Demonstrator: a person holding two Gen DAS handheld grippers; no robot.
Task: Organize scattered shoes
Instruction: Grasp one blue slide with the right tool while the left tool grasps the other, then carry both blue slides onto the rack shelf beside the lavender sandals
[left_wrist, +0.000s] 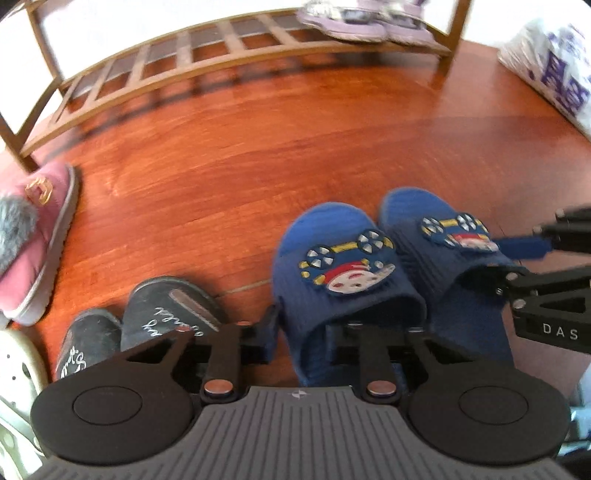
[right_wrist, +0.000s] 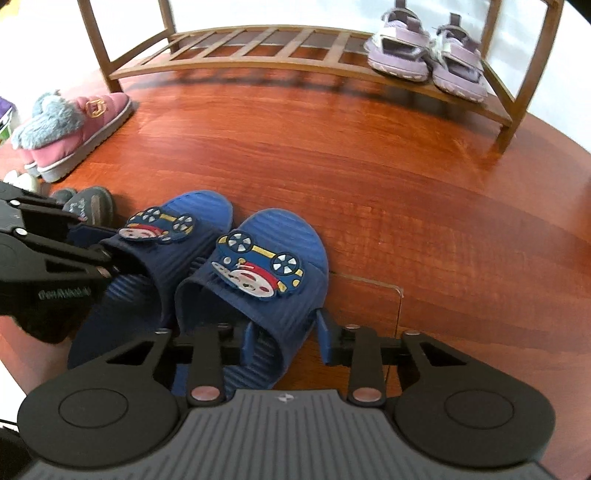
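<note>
Left wrist view, left gripper partly hiding blue slipper (jaws seemingly straddling it)

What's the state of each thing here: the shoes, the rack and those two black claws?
Blue slippers: paired, on floor.
Purple sandals: paired, on rack.
Pink boot: on floor.
Rack: mostly bare.
Left gripper: open, straddling one slipper's side.
Right gripper: open, straddling the other's.

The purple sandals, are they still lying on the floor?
No, the purple sandals sit side by side on the low slatted shelf of the wooden shoe rack, at its right end.
</note>
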